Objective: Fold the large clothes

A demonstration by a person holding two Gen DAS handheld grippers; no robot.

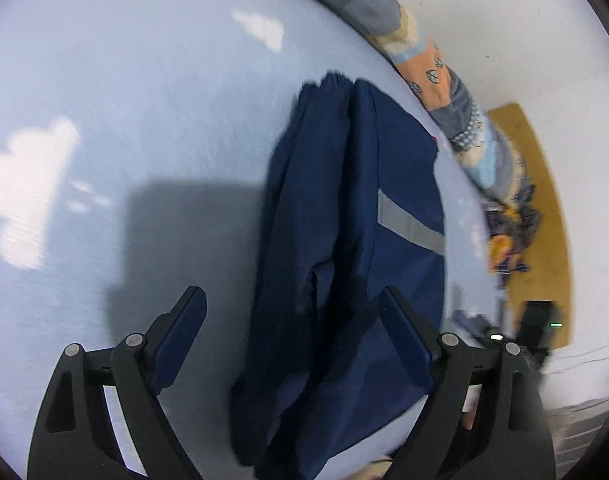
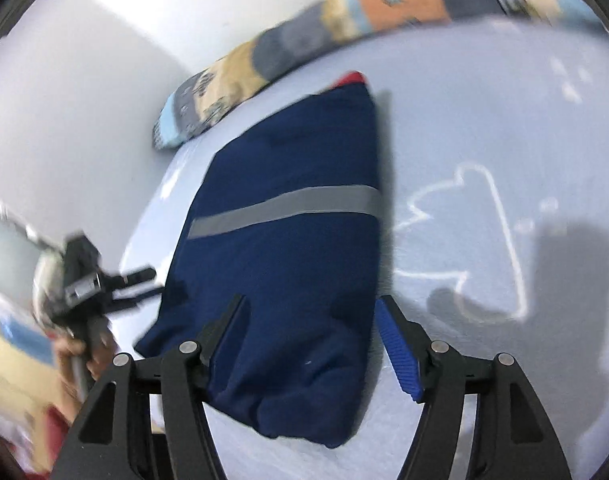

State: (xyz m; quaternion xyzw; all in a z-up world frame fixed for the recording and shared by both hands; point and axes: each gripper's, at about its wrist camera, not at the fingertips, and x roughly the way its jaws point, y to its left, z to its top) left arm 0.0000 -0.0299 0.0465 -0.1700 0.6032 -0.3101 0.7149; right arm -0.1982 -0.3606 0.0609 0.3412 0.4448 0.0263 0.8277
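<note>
A dark blue garment [image 1: 344, 240] with a grey reflective stripe lies folded into a long bundle on a pale blue bed sheet [image 1: 124, 100]. My left gripper [image 1: 292, 296] is open and empty, its fingers spread just above the near part of the bundle. In the right wrist view the same garment [image 2: 296, 248] lies as a folded panel with the grey stripe across it. My right gripper [image 2: 310, 304] is open and empty, its fingers straddling the garment's near end. The left gripper [image 2: 136, 280] shows at the garment's left edge, held by a hand.
A patchwork quilt [image 1: 444, 80] in orange, blue and beige is bunched along the bed's far edge, also in the right wrist view [image 2: 304, 40]. A white wall [image 2: 84, 100] lies beyond. A wooden surface [image 1: 544, 220] with cluttered items stands at the right.
</note>
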